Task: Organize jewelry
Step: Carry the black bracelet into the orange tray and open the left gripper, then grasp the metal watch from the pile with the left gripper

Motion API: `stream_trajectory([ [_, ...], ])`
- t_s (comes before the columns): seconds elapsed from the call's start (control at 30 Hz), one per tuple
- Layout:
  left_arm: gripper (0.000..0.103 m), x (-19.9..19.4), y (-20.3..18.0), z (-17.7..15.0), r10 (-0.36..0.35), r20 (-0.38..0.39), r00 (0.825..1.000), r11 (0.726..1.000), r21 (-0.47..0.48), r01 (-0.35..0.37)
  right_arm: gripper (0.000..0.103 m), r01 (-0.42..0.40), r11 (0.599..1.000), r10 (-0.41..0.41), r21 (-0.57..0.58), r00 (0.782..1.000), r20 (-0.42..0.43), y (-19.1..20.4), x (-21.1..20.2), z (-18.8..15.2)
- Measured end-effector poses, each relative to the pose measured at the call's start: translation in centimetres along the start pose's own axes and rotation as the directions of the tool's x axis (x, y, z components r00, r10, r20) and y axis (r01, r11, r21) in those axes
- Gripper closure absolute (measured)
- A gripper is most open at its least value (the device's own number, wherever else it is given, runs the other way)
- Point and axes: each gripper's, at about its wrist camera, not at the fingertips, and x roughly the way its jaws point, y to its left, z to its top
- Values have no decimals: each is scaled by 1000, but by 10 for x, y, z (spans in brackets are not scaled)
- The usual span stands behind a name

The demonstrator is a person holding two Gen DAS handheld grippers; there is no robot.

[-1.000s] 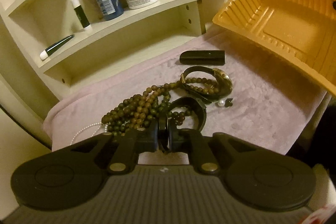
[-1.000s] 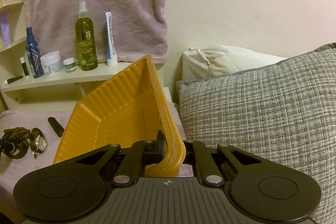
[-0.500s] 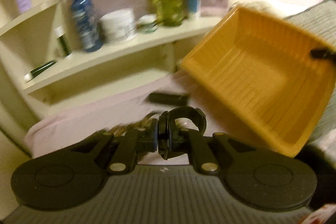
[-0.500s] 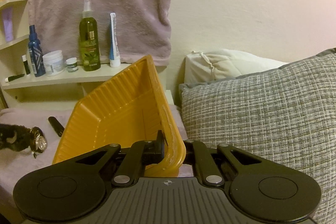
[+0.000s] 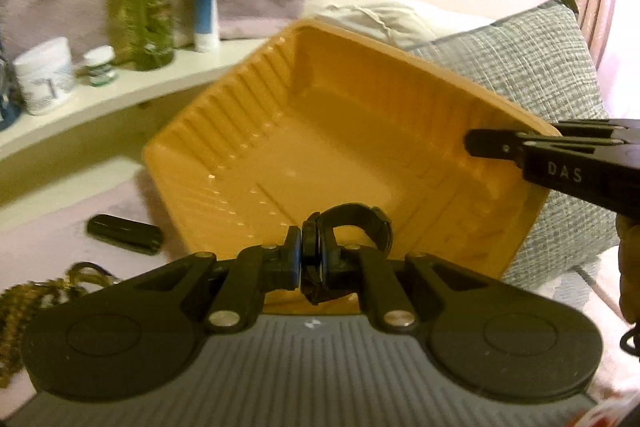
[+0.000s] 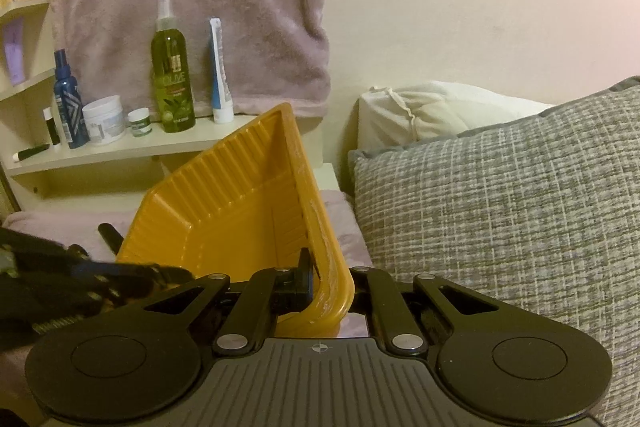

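Observation:
My left gripper (image 5: 310, 261) is shut on a black bangle (image 5: 360, 223) and holds it in the air in front of the open side of the tilted orange tray (image 5: 320, 131). My right gripper (image 6: 330, 277) is shut on the tray's rim (image 6: 320, 251) and holds the tray tipped up on one edge; it shows from the side in the left wrist view (image 5: 560, 155). A heap of brown bead necklaces (image 5: 24, 303) lies on the pink cloth at lower left. The left gripper enters the right wrist view, blurred, at lower left (image 6: 80, 279).
A black stick-shaped case (image 5: 124, 233) lies on the pink cloth (image 5: 48, 239) beside the tray. A cream shelf (image 6: 120, 147) holds bottles, jars and a tube. A grey woven cushion (image 6: 500, 207) and a white pillow (image 6: 420, 111) are on the right.
My left gripper has lifted the black bangle off the jewelry heap and swung right, up to the tray's opening. The right gripper has kept the tray tilted, almost still.

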Motion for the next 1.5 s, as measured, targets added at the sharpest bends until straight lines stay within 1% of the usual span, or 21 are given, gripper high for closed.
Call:
stream_trajectory([
  [0.03, 93, 0, -1, 0, -7, 7, 1000, 1000, -4, 7, 96, -2, 1000, 2, 3, 1000, -1, 0, 0, 0],
  [0.13, 81, -5, 0, 1, 4, 27, 1000, 1000, -8, -4, 96, -7, 1000, 7, 7, 1000, -9, -2, 3, 0],
  [0.3, 81, -21, 21, -1, 75, 38, 996, 996, -45, -74, 96, -4, 1000, 4, 3, 1000, -15, -2, 4, 0],
  [0.43, 78, -32, 44, -9, 148, 32, 988, 987, -75, -146, 96, -2, 1000, 2, -4, 1000, -15, -1, 4, 0],
  [0.5, 78, -37, 56, -14, 192, 24, 981, 979, -81, -190, 96, -2, 1000, 2, -5, 1000, -14, -1, 4, 0],
  [0.6, 77, -46, 74, -26, 264, 14, 965, 961, -89, -261, 96, -1, 1000, 1, -12, 1000, -13, 0, 4, 0],
  [0.73, 77, -56, 95, -46, 331, -5, 944, 939, -102, -329, 96, -1, 1000, 1, -16, 1000, -10, 2, 3, 0],
  [0.83, 77, -59, 107, -56, 358, -20, 933, 926, -120, -358, 96, 2, 1000, -2, -18, 1000, -10, 2, 2, -1],
  [0.93, 77, -61, 111, -64, 362, -18, 932, 922, -138, -361, 96, 3, 1000, -4, -18, 1000, -12, 2, 2, -1],
  [1.03, 77, -57, 109, -64, 338, -1, 941, 931, -147, -334, 96, 7, 1000, -7, -19, 1000, -16, 2, 2, -1],
  [1.13, 77, -46, 103, -58, 307, 3, 952, 943, -140, -303, 96, 9, 1000, -9, -21, 1000, -19, 3, 3, -1],
  [1.27, 77, -30, 96, -47, 284, 6, 959, 951, -126, -281, 96, 12, 1000, -12, -22, 1000, -23, 3, 4, 0],
  [1.4, 77, -13, 93, -39, 284, -23, 958, 952, -108, -285, 96, 16, 1000, -17, -19, 999, -31, 0, 6, -1],
  [1.43, 79, -10, 93, -38, 283, -28, 959, 953, -107, -284, 96, 17, 1000, -17, -19, 999, -33, -1, 7, -1],
  [1.5, 86, -4, 94, -38, 286, -47, 957, 951, -105, -290, 96, 17, 1000, -18, -17, 999, -37, -2, 7, -2],
])
